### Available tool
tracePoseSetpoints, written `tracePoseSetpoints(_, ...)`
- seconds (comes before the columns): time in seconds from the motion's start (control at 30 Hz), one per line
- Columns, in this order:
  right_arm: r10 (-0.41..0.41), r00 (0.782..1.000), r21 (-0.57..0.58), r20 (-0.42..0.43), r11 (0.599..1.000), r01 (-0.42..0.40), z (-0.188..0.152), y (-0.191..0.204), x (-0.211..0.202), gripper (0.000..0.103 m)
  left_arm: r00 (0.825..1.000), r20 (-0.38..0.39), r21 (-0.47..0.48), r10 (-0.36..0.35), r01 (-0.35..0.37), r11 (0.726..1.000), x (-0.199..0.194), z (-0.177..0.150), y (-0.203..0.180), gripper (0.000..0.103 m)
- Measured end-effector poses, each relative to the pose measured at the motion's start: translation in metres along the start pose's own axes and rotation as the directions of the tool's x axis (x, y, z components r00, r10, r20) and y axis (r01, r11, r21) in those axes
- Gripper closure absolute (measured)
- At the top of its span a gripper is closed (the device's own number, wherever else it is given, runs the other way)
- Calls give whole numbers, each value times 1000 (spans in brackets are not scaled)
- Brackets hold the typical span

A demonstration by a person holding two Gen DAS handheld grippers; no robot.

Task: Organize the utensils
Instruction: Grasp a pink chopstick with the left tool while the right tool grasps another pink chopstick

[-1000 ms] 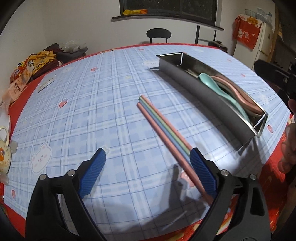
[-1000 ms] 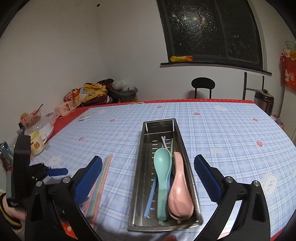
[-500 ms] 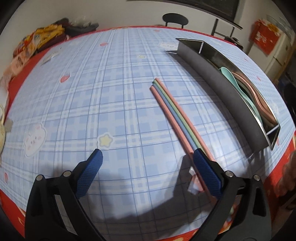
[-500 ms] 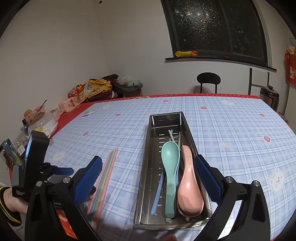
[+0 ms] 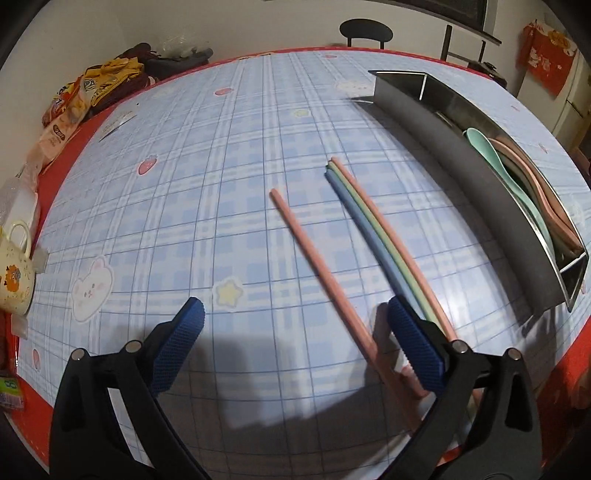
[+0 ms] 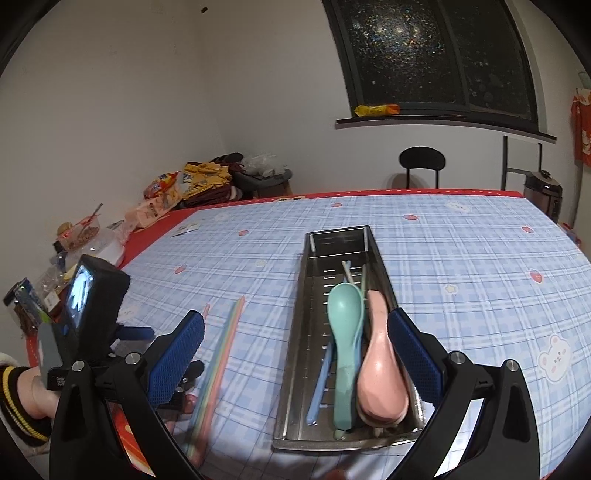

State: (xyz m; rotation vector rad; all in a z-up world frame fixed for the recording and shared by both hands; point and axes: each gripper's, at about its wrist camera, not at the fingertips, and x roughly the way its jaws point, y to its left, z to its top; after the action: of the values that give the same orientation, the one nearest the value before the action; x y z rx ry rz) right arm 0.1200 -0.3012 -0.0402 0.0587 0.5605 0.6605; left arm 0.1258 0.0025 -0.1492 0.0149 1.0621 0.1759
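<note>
My left gripper (image 5: 299, 343) hangs open over the near part of the blue checked tablecloth (image 5: 207, 177). One pink chopstick (image 5: 314, 258) lies slanted between its jaws, close to the right finger; no pad presses on it. To the right, a blue, a green and a pink chopstick (image 5: 369, 221) lie side by side. The steel tray (image 5: 491, 221) beyond them holds a teal spoon (image 5: 498, 155) and a pink spoon (image 5: 532, 173). My right gripper (image 6: 295, 354) is open above the tray's (image 6: 306, 332) near end, where the teal spoon (image 6: 345, 314), the pink spoon (image 6: 382, 362) and thin chopsticks lie. The left gripper's body (image 6: 92, 314) shows at left.
A cream mug (image 5: 14, 273) and a plastic box stand at the table's left edge. Snack bags (image 5: 92, 85) and dark clothes pile at the far left corner. A black chair (image 5: 365, 31) stands behind the table. The red table edge runs just under both grippers.
One pink chopstick has come away from the bundle and now lies apart to its left, between the left jaws. The left gripper has tipped further down and slid across the table.
</note>
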Motion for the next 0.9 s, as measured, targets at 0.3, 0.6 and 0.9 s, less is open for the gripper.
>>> tracePoseSetpoints(0.3,116,993,38,19,992,-117,-1,-7,2,9,999,40,73,-20,17,997,-7,-11,8,15)
tracePoseSetpoints(0.6,134,983,-82,-125,986,-145,-12,37,19,76,988,57,133,-141,133,982,-18,-25,28,68)
tracePoseSetpoints(0.9,1,944,-223,-329,972,-79,-38,85,61,92,979,67,190,-191,175,966,-18,-30,56,79)
